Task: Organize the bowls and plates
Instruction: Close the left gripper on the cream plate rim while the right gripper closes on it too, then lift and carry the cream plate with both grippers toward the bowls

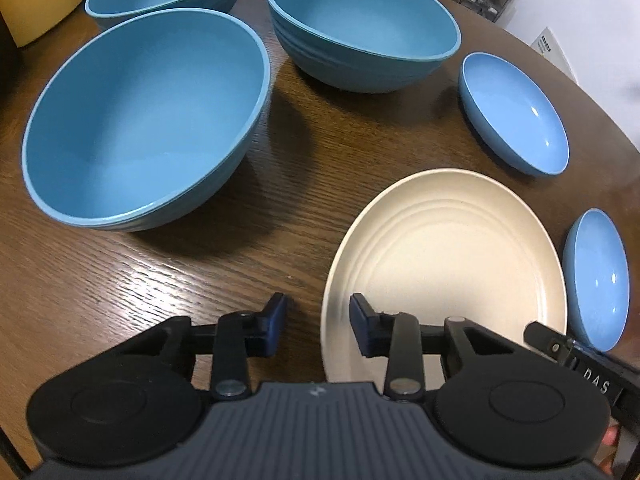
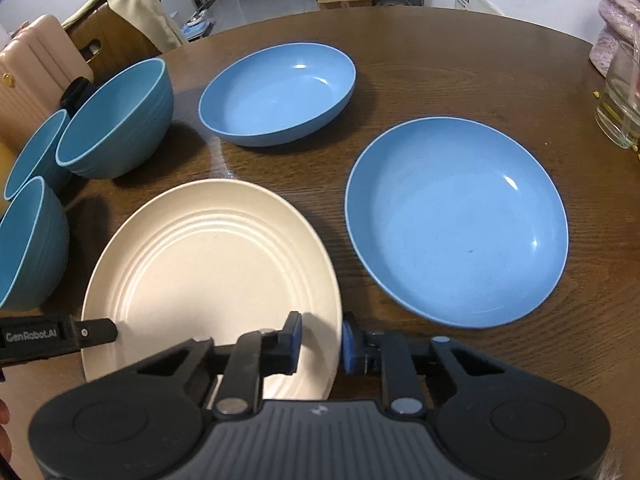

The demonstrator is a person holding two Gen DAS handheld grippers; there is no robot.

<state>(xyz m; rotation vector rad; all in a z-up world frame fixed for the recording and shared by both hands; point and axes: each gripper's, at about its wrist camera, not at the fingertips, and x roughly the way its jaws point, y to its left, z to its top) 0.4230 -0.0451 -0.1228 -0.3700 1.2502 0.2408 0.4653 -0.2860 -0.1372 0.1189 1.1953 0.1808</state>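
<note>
The round cream ridged plate, low in the frame, is straddled at opposite rims by the narrowed left gripper and right gripper, neither visibly clamped, so an uneven lift could be expected to tip it onto the wooden bench

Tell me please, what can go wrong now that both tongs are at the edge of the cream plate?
1. Each of the tongs, left and right, straddles only the thin rim of the cream plate; such a shallow hold may slip.
2. With holds on opposite edges, uneven lifting could tilt the plate.
3. The nearest blue bowl and blue plate lie close, so a swing might knock them.
</note>
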